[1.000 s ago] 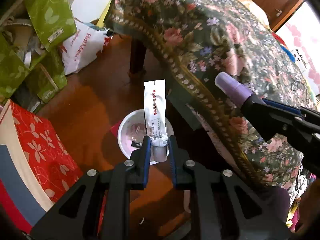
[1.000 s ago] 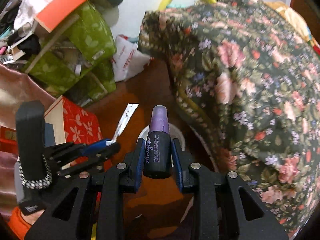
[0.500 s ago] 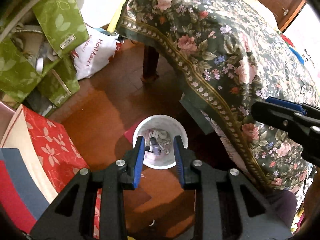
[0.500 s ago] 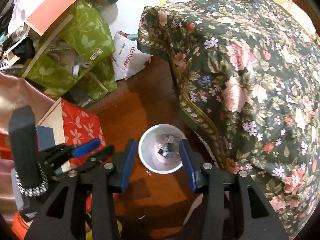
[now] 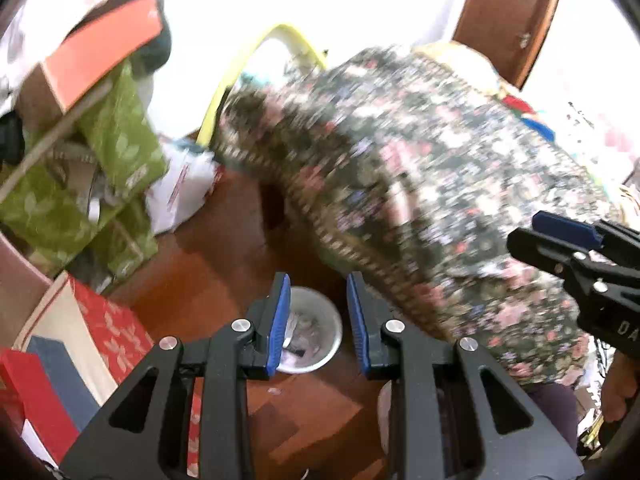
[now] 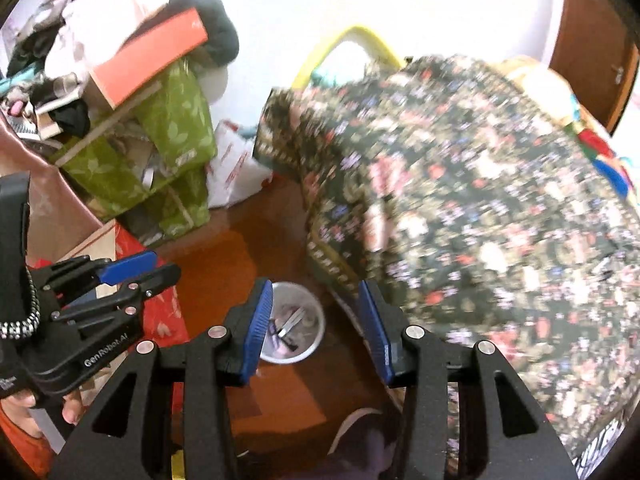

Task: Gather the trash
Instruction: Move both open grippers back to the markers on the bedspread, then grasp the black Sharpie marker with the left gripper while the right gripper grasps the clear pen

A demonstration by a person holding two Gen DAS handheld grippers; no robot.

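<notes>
A small white trash bin (image 5: 325, 354) stands on the wooden floor beside the cloth-covered table; it also shows in the right wrist view (image 6: 316, 340) with dropped items inside. My left gripper (image 5: 316, 322) is open and empty, high above the bin. My right gripper (image 6: 316, 326) is open and empty, also above the bin. The right gripper appears at the right edge of the left wrist view (image 5: 576, 248), and the left gripper at the left of the right wrist view (image 6: 132, 272).
A table under a dark floral cloth (image 5: 460, 208) fills the right side. Green patterned boxes (image 5: 100, 168), an orange box (image 5: 104, 48), a white plastic bag (image 5: 180, 196) and a red floral box (image 5: 108, 332) crowd the left. A brown door (image 5: 508, 12) is at the back.
One second ago the left gripper held a white tube and the right a purple-capped spray bottle; both opened and dropped them into the bin. Both grippers have since risen and tilted up.
</notes>
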